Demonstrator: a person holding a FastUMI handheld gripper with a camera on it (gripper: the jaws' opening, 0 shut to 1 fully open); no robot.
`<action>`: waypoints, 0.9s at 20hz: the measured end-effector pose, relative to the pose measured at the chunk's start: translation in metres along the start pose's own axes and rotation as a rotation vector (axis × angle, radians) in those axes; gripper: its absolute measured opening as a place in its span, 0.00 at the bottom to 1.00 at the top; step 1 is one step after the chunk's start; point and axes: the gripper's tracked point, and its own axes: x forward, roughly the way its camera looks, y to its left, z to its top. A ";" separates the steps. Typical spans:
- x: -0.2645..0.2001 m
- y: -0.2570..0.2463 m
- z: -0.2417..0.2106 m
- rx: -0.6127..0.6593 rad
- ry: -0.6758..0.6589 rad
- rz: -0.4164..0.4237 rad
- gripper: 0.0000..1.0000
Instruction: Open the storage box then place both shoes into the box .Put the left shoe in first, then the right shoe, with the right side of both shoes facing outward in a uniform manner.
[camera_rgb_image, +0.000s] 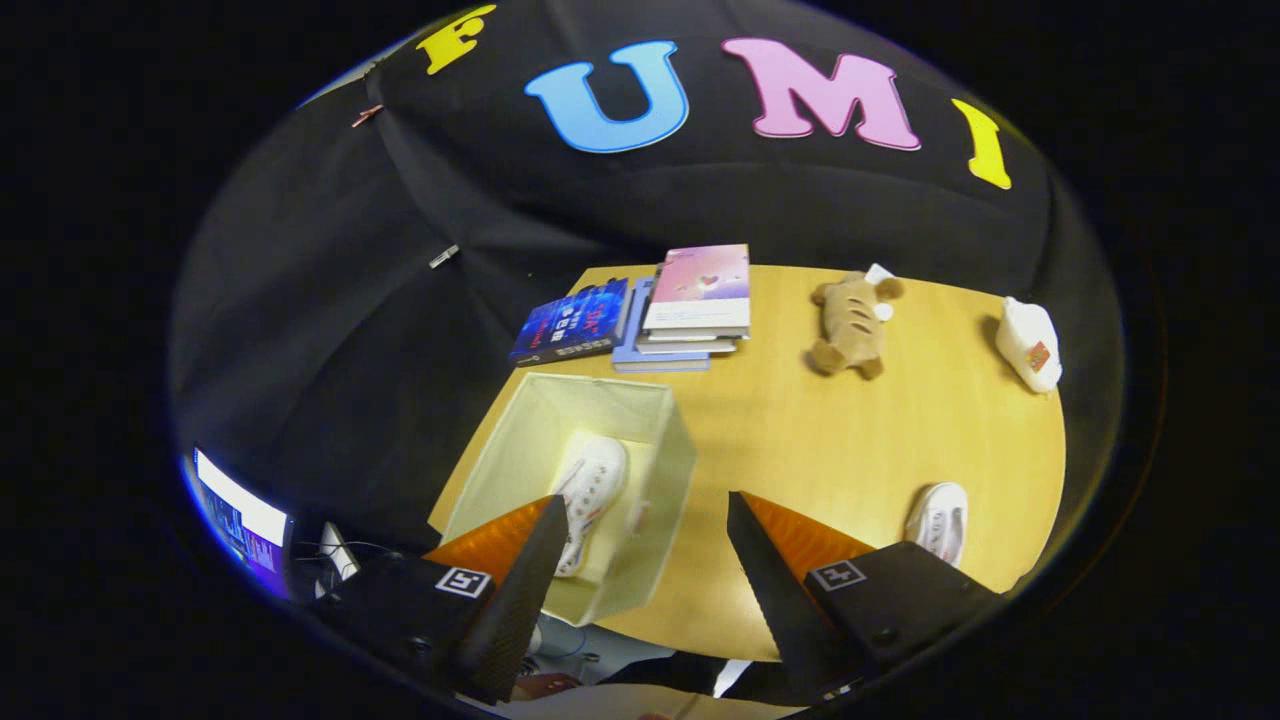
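Gripper (645, 530) held high above the desk (800, 440), fingers spread wide and empty. The storage box (660, 470), pale and lidless, stands open near the desk's front-left corner, just ahead of the left finger; one white shoe (592, 490) already lies inside it, on its side, toe toward 12 o'clock. The second white shoe (938, 520) rests on the desk at about 4 o'clock from the box, well apart from it and just beyond the right finger.

Judged stage: the first shoe is placed and the remaining shoe awaits pickup. To do this well, swing the gripper toward 3 o'clock, centre the open fingers over the shoe's midfoot, and descend until both pads straddle its sides before closing. Grip across the width, not the toe, so the shoe does not pivot. Carry it to the free strip of the box beside the first shoe and match that shoe's orientation.

Books (690, 300), a plush toy (850, 320) and a white pouch (1030, 345) lie toward 12 to 2 o'clock, outside the path.
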 end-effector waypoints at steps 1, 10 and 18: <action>-0.009 -0.019 -0.002 0.003 -0.016 -0.029 0.99; -0.035 -0.205 -0.085 -0.015 -0.058 -0.307 0.99; -0.023 -0.310 -0.173 -0.031 0.067 -0.487 0.97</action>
